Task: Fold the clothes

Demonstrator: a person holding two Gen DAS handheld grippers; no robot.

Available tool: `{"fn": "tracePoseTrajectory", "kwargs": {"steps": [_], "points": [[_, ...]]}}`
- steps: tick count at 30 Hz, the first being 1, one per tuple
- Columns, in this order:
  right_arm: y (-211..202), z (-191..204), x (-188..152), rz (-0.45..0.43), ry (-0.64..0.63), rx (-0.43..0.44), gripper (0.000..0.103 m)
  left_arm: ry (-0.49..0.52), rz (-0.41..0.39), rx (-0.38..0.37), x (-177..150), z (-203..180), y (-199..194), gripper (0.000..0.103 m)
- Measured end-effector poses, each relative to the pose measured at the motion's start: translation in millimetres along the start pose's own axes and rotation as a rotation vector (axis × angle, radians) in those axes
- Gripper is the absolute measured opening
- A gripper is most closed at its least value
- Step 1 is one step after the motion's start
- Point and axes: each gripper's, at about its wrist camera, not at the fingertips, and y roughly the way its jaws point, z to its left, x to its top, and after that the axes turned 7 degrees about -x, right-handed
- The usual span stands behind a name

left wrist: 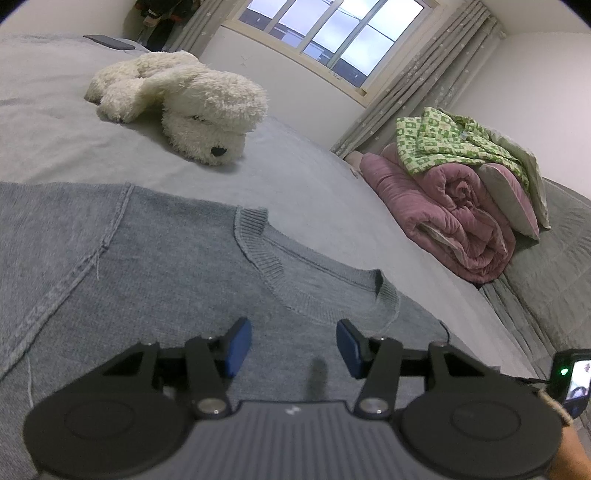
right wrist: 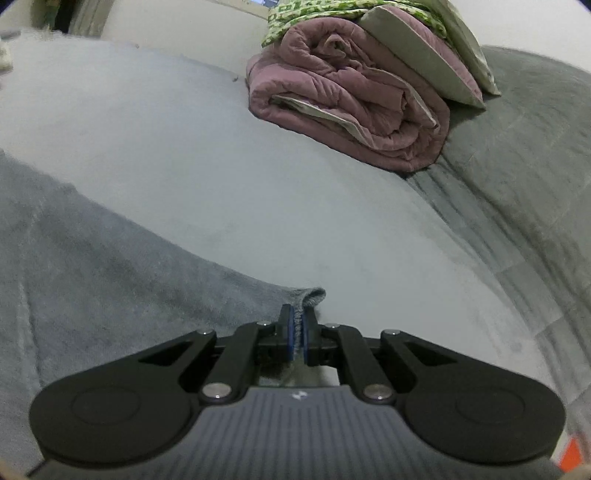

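The left hand-held gripper [left wrist: 293, 347] hangs low over a grey sweater [left wrist: 140, 266], its blue-padded fingers [left wrist: 236, 345] spread wide and released, holding nothing. It points along the bed toward the far window [left wrist: 332, 33], just near of the sweater's ribbed collar [left wrist: 266, 254]. At the right edge of the left wrist view a person's hand [left wrist: 569, 454] shows near a small device with a green light [left wrist: 570, 376].

The right hand-held gripper [right wrist: 297, 332] lies close to the bed [right wrist: 184, 147], level with the sheet, and its fingers are clenched on a corner of the sweater [right wrist: 110, 266], the knit edge poking out just past the pads [right wrist: 290, 334].

The sweater lies spread flat on the near part of the bed, front side down or up I cannot tell. Far on the left rests a white plush dog [left wrist: 184, 103]. On the far right sits a rolled pink quilt [left wrist: 454, 221] with a green patterned cloth [left wrist: 454, 144] and a pillow [left wrist: 513, 199] on top.
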Motion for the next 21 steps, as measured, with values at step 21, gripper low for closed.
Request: {"fn": "tracePoseTrajectory", "kwargs": {"steps": [21], "points": [[-139.9, -64.9, -80.5, 0.255, 0.252, 0.374, 0.04, 0.119, 0.023, 0.166, -39.4, -35.0, -82.1, 0.054]]}}
